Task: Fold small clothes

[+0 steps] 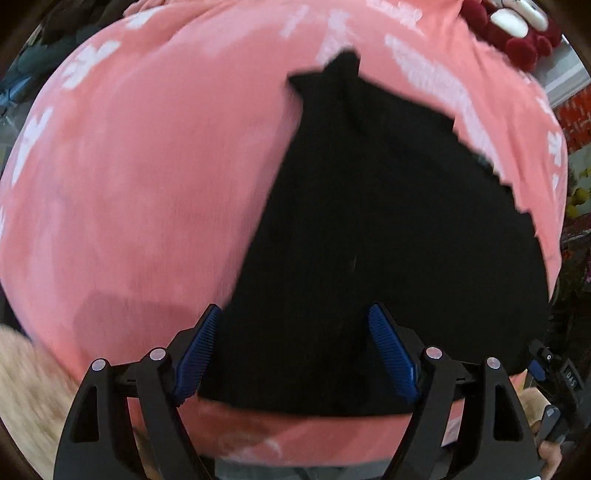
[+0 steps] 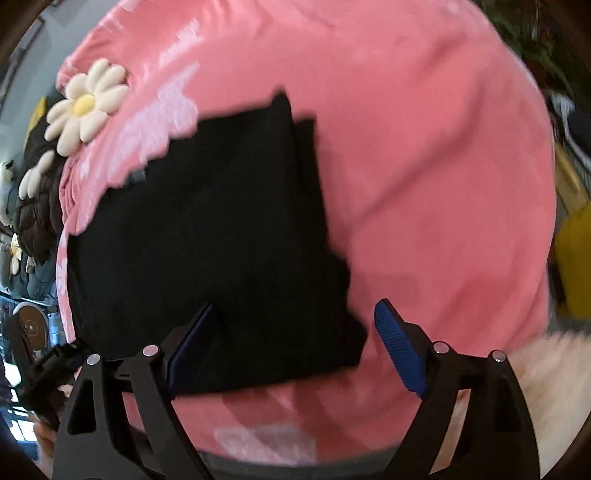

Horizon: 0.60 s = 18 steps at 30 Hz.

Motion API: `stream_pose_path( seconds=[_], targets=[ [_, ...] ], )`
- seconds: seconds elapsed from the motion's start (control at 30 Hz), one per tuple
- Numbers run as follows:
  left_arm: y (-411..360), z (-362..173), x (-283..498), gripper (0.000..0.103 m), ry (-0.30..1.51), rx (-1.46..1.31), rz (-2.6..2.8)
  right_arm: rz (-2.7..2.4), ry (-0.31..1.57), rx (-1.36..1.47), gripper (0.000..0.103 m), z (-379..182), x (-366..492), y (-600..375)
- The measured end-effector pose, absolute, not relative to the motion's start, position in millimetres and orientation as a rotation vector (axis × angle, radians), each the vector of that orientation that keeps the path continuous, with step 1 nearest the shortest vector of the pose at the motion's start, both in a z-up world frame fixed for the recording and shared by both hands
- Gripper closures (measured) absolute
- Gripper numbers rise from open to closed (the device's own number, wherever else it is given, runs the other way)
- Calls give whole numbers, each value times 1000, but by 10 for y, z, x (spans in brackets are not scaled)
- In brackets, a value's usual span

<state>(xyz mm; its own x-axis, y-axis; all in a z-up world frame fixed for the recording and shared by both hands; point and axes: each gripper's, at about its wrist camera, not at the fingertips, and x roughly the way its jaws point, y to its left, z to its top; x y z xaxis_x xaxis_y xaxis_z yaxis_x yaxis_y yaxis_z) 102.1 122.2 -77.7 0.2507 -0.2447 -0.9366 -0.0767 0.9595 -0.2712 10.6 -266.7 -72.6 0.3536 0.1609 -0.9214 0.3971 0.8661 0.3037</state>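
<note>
A black garment (image 1: pixel 388 240) lies flat on a pink cover with white flower prints (image 1: pixel 147 184). It also shows in the right wrist view (image 2: pixel 221 240), folded, with layered edges at its right side. My left gripper (image 1: pixel 295 350) is open, its blue pads (image 1: pixel 195 354) spread over the garment's near edge. My right gripper (image 2: pixel 295 350) is open over the garment's near right corner, holding nothing. The pink cover (image 2: pixel 424 184) fills that view.
A dark red plush with white parts (image 1: pixel 517 33) sits at the cover's far right corner. White daisy cushions (image 2: pixel 86 103) lie at the far left in the right view. A fluffy cream rug (image 2: pixel 546 369) is beside the cover. The other gripper (image 2: pixel 44 369) shows at the lower left.
</note>
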Motion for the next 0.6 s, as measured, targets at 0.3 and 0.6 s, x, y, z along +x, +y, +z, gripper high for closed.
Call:
stream_pose_path(
  seconds=[0.3,0.6],
  targets=[
    [1074,-778,910,24,1312,-170,-118,-211,1274,414,90,-696,56,-2502],
    [1048,-807,884,22,1314,-172,-106,-277,1097,295,31,-389,-117,-2347]
  ],
)
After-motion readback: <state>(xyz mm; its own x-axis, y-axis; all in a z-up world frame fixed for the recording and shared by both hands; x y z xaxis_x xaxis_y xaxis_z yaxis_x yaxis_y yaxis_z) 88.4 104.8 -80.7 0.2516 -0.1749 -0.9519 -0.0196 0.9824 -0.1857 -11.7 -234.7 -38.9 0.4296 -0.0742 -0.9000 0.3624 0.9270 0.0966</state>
